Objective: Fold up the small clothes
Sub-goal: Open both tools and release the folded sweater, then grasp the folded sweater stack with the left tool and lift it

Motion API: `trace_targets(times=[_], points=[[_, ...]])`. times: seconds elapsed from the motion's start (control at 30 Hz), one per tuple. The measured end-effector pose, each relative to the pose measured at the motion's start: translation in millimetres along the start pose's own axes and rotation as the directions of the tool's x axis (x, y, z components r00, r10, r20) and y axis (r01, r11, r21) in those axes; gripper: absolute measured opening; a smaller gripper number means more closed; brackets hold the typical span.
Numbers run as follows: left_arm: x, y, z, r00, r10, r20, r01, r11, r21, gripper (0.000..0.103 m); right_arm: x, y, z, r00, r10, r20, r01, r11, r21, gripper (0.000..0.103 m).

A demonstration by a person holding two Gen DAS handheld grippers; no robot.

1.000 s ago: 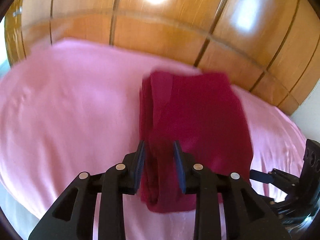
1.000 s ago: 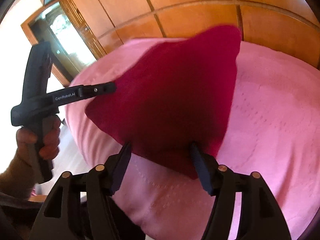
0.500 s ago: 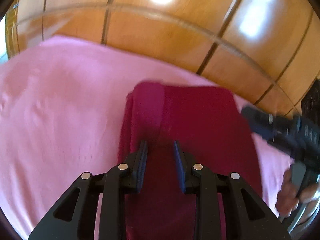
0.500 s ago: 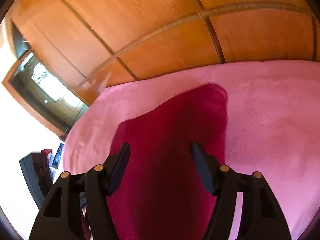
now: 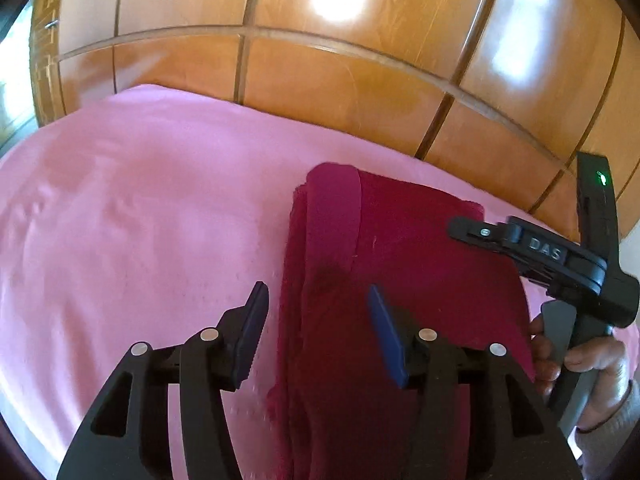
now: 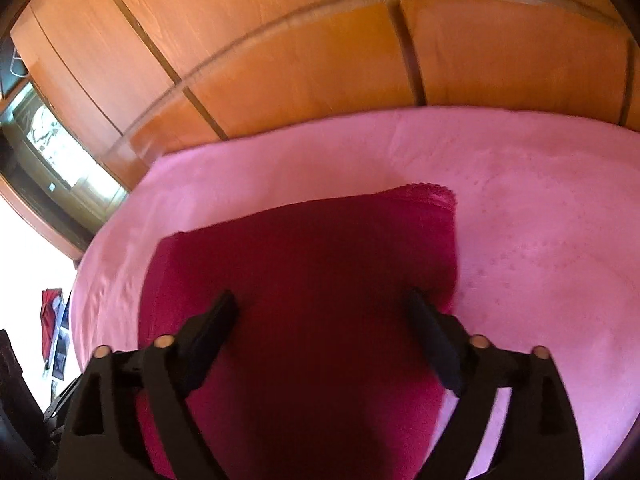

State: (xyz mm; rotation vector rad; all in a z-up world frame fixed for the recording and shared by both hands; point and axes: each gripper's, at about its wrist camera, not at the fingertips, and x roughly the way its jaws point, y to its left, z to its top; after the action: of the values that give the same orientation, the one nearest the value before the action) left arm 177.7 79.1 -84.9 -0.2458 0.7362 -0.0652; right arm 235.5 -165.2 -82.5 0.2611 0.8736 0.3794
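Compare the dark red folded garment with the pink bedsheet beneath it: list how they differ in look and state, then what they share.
The dark red folded garment is deep crimson; the pink bedsheet is pale pink. The garment is folded in layers, with stacked edges showing along one side; the bedsheet lies spread out in a single smooth layer. The garment covers a small patch; the bedsheet spans the whole bed. Both are soft cloth, lying flat.
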Motion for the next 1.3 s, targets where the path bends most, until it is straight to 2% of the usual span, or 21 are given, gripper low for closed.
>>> trace_targets(times=[0.1, 0.23, 0.4, 0.67, 0.9, 1.0, 1.13, 1.3], points=[[-12.3, 2.9, -1.7, 1.000, 0.014, 0.014, -0.015, 1.000, 0.004, 0.051, -22.8, -9.3, -12.1, 0.999, 0.039, 0.032, -0.040, 0.999, 0.032, 0.094], [-25.5, 4.0, -6.4, 0.999, 0.018, 0.032, -0.019, 0.999, 0.029, 0.051, -39.7, -22.0, -30.9, 0.996, 0.079, 0.033, -0.081, 0.995, 0.066, 0.094], [-33.7, 2.4, -12.6, 0.999, 0.019, 0.046, -0.021, 0.998, 0.056, 0.061, -49.1, -37.3, -50.6, 0.990, 0.140, 0.006, -0.140, 0.985, 0.102, 0.095], [-27.8, 7.4, -22.1, 1.000, 0.007, 0.003, -0.007, 0.999, 0.048, 0.061, -43.7, -45.1, -51.6, 0.982, 0.188, -0.002, -0.186, 0.972, 0.144, 0.096], [-22.0, 12.2, -29.5, 1.000, -0.010, -0.022, 0.011, 0.999, 0.035, 0.074, -39.6, -49.4, -55.4, 0.974, 0.228, -0.009, -0.223, 0.960, 0.171, 0.096], [-14.8, 17.4, -32.4, 0.998, -0.043, -0.051, 0.044, 0.999, 0.017, 0.074, -37.3, -51.8, -55.8, 0.969, 0.248, -0.011, -0.242, 0.954, 0.179, 0.096], [-3.7, 33.5, -35.7, 0.986, -0.138, -0.093, 0.133, 0.990, -0.054, 0.074, -33.7, -52.4, -54.6, 0.960, 0.278, -0.021, -0.270, 0.947, 0.176, 0.096], [12.2, 59.1, -38.3, 0.949, -0.284, -0.135, 0.254, 0.945, -0.206, 0.073, -29.1, -48.1, -52.0, 0.942, 0.333, -0.047, -0.321, 0.932, 0.166, 0.084]])
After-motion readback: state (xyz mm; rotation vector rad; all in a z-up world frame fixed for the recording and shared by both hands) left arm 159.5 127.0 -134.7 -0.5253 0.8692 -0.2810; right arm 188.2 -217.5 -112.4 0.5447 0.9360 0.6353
